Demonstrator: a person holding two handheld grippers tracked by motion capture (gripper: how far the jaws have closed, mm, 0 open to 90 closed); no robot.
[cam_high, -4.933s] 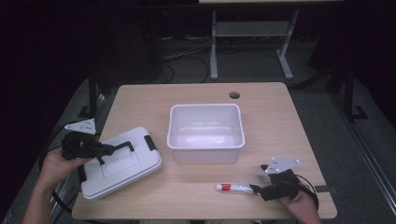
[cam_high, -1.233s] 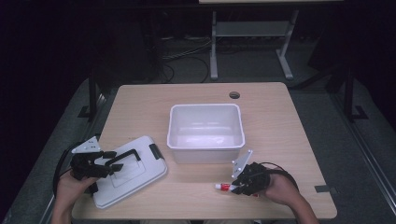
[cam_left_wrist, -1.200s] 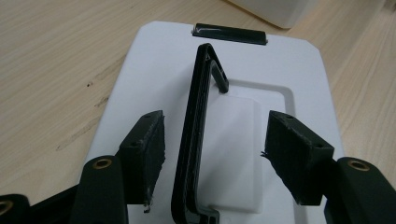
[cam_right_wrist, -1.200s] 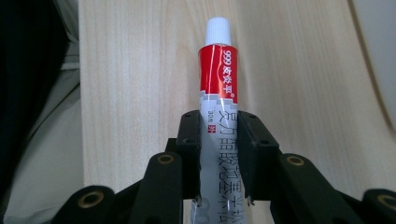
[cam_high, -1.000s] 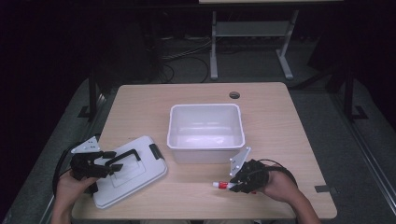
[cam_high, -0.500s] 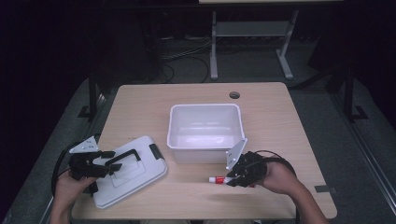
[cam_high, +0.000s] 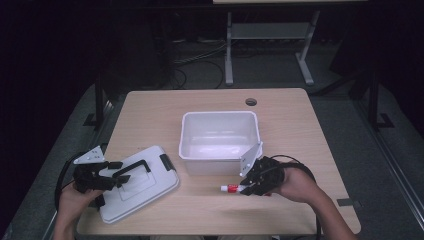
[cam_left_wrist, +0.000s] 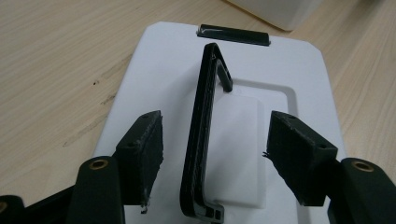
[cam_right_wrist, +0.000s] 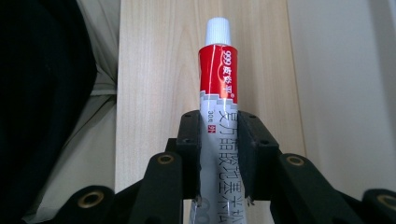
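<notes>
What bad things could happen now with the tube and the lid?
The right gripper pinches the tube only near its tail, so the long capped end might swing or slip out on the way to the bin. A hard squeeze could also dent the soft tube. The left gripper has open jaws on either side of the lid handle, not touching it; closing off-centre might push the handle sideways.

A: How does the left tool (cam_high: 107, 176) stand?
B: Low at the near left, forearm entering from below, jaws spread apart.
A: The right tool (cam_high: 248, 186)?
B: Jaws clamped tight, pointing left, hand wrapped behind it.
</notes>
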